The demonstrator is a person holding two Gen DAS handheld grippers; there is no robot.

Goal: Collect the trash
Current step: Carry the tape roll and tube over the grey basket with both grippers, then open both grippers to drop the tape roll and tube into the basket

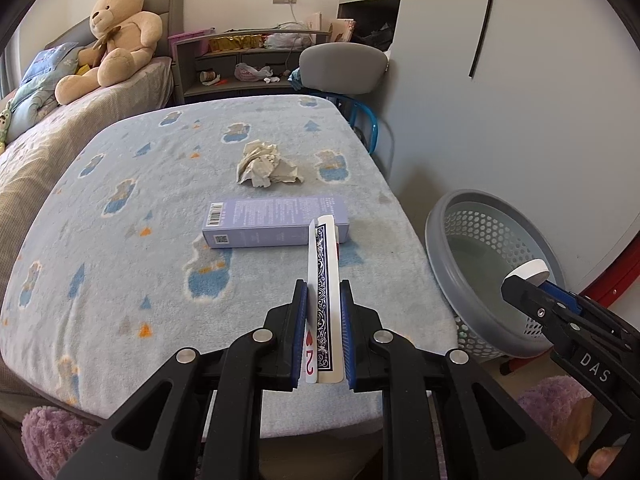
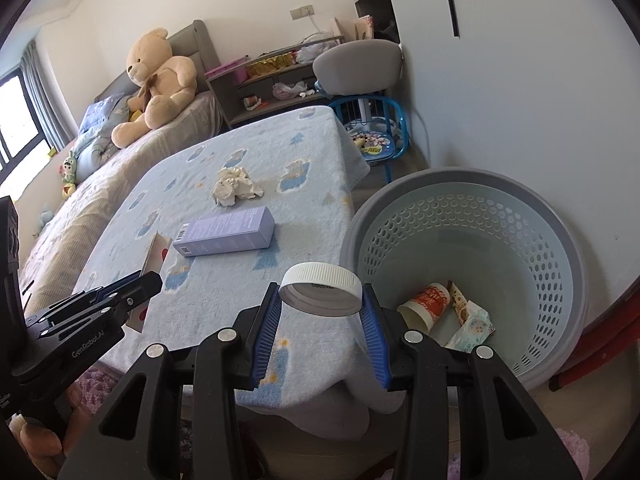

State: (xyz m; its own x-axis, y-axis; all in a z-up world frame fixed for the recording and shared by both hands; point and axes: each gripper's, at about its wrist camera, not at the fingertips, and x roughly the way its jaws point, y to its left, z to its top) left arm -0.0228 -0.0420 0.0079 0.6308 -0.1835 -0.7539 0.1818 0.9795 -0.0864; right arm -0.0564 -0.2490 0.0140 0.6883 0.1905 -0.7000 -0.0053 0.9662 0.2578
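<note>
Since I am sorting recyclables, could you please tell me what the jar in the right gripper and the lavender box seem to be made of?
The jar looks like clear, glossy plastic: the blanket shows through its body, and its ribbed white cap looks like opaque plastic. The lavender box appears to be matte printed cardboard, given its sharp folded edges, barcode and fine print.

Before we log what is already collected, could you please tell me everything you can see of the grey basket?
The basket is a round, grey, plastic-looking bin with a broad solid rim and a paler wall pierced by rows of holes. It stands upright on the floor beside the blanket-covered table, near the wall. Inside lie a paper cup on its side and two wrappers. Neither gripper touches it; the right gripper holds a clear jar next to its rim.
</note>
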